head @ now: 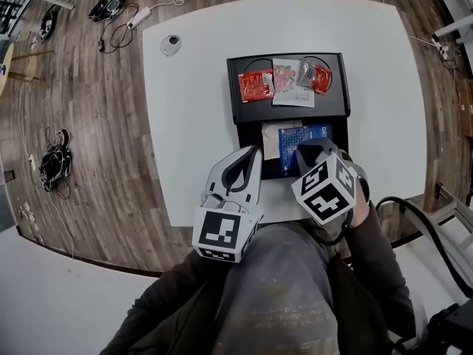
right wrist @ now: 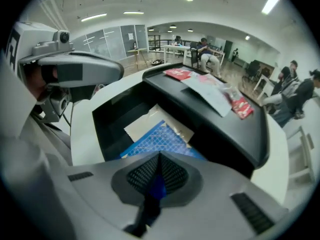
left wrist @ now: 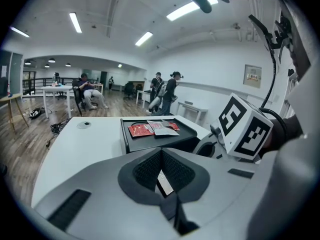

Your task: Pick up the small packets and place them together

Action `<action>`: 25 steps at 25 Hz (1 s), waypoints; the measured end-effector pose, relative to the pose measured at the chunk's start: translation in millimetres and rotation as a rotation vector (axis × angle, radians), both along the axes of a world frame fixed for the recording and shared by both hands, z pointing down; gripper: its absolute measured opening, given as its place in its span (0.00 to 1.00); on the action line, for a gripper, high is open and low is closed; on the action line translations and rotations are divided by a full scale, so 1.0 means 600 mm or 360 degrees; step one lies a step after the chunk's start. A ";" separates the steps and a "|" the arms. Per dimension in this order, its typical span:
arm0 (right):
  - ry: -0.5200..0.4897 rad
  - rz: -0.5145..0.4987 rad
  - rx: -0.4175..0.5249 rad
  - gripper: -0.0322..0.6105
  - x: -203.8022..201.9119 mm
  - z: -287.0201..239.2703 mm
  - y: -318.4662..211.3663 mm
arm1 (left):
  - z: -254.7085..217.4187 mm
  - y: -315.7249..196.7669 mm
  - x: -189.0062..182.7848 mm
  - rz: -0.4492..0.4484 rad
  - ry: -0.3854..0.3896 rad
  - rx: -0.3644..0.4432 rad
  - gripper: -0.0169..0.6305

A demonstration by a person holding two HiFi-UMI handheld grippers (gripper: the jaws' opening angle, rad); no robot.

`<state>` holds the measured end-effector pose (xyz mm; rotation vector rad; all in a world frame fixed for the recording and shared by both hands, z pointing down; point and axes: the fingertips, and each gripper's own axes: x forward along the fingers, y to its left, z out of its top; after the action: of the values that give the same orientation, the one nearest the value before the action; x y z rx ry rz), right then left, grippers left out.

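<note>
A black two-level tray [head: 235,95] stands on the white table [head: 192,124]. On its upper shelf lie a red packet [head: 256,86], a white packet [head: 290,80] and a smaller red packet [head: 321,78]. The lower bay holds a beige packet [head: 271,139] and a blue packet [head: 290,137]. My right gripper [head: 307,154] points steeply down onto the blue packet [right wrist: 155,141], shut, with blue pinched in its slit [right wrist: 157,181]. My left gripper [head: 253,152] hovers at the tray's left front corner, shut [left wrist: 162,176]. A pale sliver shows in its slit; I cannot tell what it is.
A small round disc [head: 171,43] lies on the table's far left. Cables and a power strip [head: 137,17] lie on the wooden floor at the left. A thick black hose [head: 414,213] runs by my right arm. People [left wrist: 170,91] stand and sit far behind.
</note>
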<state>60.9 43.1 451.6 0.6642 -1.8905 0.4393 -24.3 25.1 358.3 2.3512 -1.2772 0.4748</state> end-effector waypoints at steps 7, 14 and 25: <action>-0.0103 -0.0137 -0.0080 0.05 -0.072 0.003 0.015 | 0.001 0.001 -0.045 -0.0086 0.0002 -0.0026 0.01; -0.0201 -0.0269 -0.0099 0.05 -0.134 0.002 0.018 | 0.006 0.002 -0.084 -0.0158 -0.0004 -0.0034 0.01; -0.0094 0.0138 -0.0032 0.19 -0.033 -0.015 -0.040 | 0.014 -0.002 -0.073 -0.0101 0.0034 -0.0045 0.01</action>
<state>41.3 19.2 442.3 0.7286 -1.9154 0.5377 -68.0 23.7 366.5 2.2794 -1.3224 0.4437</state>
